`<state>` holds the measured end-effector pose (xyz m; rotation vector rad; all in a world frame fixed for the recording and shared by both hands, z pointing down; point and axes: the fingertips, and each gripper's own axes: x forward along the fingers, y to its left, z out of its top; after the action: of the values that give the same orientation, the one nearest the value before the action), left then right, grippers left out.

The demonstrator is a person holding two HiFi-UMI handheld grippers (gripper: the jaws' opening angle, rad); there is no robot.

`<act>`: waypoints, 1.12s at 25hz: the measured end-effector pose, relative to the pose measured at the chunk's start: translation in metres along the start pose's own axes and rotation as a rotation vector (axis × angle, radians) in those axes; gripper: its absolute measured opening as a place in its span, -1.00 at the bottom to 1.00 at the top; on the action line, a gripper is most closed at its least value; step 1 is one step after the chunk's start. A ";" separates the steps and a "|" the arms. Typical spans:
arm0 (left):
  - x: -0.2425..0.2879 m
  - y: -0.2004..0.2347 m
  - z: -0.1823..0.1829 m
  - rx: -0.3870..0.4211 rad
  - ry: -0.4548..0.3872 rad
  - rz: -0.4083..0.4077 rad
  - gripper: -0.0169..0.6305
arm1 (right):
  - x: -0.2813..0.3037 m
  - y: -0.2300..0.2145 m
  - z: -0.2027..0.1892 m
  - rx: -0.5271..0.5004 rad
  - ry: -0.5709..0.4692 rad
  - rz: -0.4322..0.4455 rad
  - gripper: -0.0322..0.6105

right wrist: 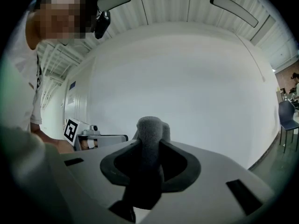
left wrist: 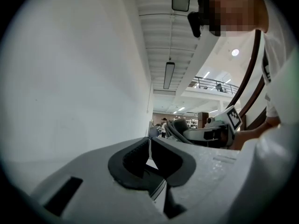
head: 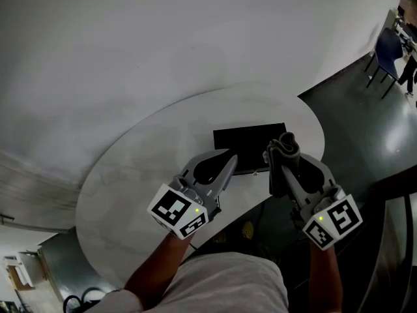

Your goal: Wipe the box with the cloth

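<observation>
Grey fuzzy cloth [right wrist: 150, 125] clamped in right gripper [right wrist: 150, 144]; left gripper [left wrist: 150, 142] closed, empty; flat black box [head: 249, 143] on table [head: 130, 175].

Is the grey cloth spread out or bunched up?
Bunched up: the grey cloth stands as a folded wad pinched between the right gripper's jaws.

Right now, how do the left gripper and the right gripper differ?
The left gripper has its jaws together with nothing between them. The right gripper is clamped on the grey cloth, which sticks out past its tips. In the head view, the left gripper shows against the left part of the black box and the right gripper against its right end. Both point away from the person, over the white table.
</observation>
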<state>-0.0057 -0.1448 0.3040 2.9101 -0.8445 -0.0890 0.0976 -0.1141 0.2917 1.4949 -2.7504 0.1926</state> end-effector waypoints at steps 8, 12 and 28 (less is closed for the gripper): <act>-0.024 0.010 0.004 -0.005 -0.051 -0.004 -0.90 | 0.011 0.040 0.006 -0.055 -0.072 0.022 -0.59; -0.022 0.004 0.004 -0.005 -0.056 -0.014 -0.90 | 0.007 0.045 0.005 -0.064 -0.082 0.023 -0.59; -0.018 -0.004 0.007 0.003 -0.067 -0.034 -0.90 | 0.003 0.046 0.001 -0.068 -0.077 0.024 -0.59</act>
<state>-0.0194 -0.1321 0.2975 2.9402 -0.8055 -0.1886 0.0575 -0.0922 0.2865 1.4842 -2.8043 0.0418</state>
